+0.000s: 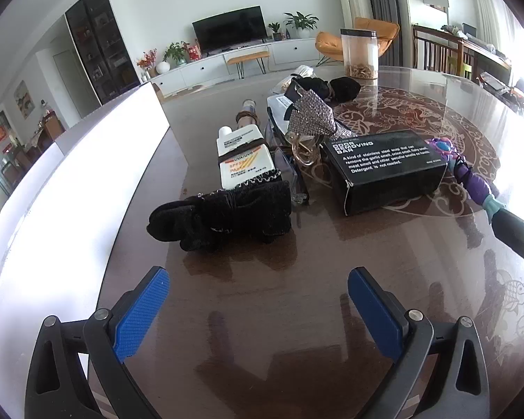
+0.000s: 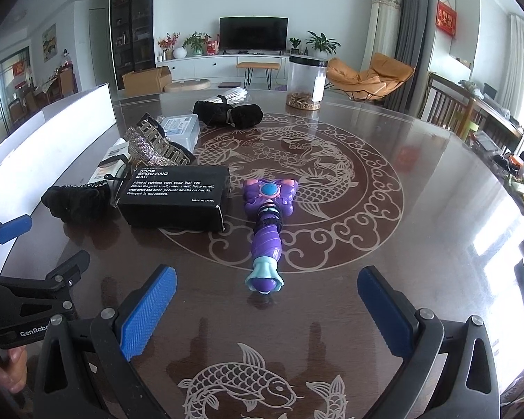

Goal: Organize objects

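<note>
**Both claws wide, toy wand lined up first**

The table (image 2: 419,181) carried a loose cluster toward ten o'clock beside a long white bin (image 1: 70,181), probably the destination. The black box (image 2: 174,195) lay flat, the black gloves (image 1: 227,216) bundled at its nine o'clock. The purple wand (image 2: 267,230) pointed its handle at the right claw (image 2: 267,310), which gaped wide and empty, likely for grasping. The left claw (image 1: 258,310) stood equally wide, holding nothing.

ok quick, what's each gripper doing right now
left gripper: open, holding nothing
right gripper: open, holding nothing, purple toy wand just ahead
</note>
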The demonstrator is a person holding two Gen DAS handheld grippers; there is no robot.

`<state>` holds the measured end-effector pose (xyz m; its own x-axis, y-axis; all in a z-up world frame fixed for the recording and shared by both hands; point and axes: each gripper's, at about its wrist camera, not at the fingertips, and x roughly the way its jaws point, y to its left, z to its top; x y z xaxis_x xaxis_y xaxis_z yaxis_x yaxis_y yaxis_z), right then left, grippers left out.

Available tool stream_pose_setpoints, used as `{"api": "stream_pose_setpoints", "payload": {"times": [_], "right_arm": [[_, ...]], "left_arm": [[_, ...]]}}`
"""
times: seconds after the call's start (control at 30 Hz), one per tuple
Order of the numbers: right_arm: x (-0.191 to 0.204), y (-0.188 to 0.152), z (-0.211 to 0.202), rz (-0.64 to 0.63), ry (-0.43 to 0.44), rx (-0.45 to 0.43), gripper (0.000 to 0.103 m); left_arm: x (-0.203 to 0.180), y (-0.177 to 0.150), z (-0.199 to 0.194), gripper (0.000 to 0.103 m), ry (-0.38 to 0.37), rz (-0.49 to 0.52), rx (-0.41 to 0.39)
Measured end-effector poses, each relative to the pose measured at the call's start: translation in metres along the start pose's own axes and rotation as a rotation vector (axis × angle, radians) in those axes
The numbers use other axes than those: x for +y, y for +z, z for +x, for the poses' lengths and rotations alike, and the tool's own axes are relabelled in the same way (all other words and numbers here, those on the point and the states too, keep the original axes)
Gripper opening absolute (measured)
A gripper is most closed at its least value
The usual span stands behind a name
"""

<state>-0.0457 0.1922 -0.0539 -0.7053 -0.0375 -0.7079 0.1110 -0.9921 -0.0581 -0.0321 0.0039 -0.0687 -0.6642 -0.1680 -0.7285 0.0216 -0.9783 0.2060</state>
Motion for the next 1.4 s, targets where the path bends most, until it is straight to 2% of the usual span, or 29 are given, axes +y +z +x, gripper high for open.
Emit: {"api": "stream_pose_setpoints", "payload": {"times": [0.43, 0.83, 1.0, 1.13, 1.17, 1.4], "right_arm": [[-0.002, -0.001, 0.004, 0.017, 0.018, 0.019, 0.103], [-0.002, -0.007, 0.028, 0.019, 0.013, 0.131, 0.103], [-0.004, -0.010, 0.034, 0.027, 0.013, 0.161, 0.103], [-0.003, -0.011, 0.038, 0.025, 0.012, 0.179, 0.103], [-0.003, -0.012, 0.038, 0.025, 0.013, 0.182, 0.103], [-0.006, -0.014, 0.041, 0.040, 0.015, 0.203, 0.103]], "left_arm": [[-0.003, -0.004, 0.006, 0.103, -0.002, 0.009, 0.019], [-0.002, -0.006, 0.009, 0.103, -0.013, -0.006, 0.040], [0.004, -0.006, 0.012, 0.103, -0.050, -0.045, 0.066], [0.022, -0.008, 0.022, 0.103, -0.148, -0.162, 0.128], [0.022, -0.008, 0.022, 0.103, -0.131, -0.159, 0.130], [0.021, -0.011, 0.020, 0.103, -0.138, -0.150, 0.136]]}}
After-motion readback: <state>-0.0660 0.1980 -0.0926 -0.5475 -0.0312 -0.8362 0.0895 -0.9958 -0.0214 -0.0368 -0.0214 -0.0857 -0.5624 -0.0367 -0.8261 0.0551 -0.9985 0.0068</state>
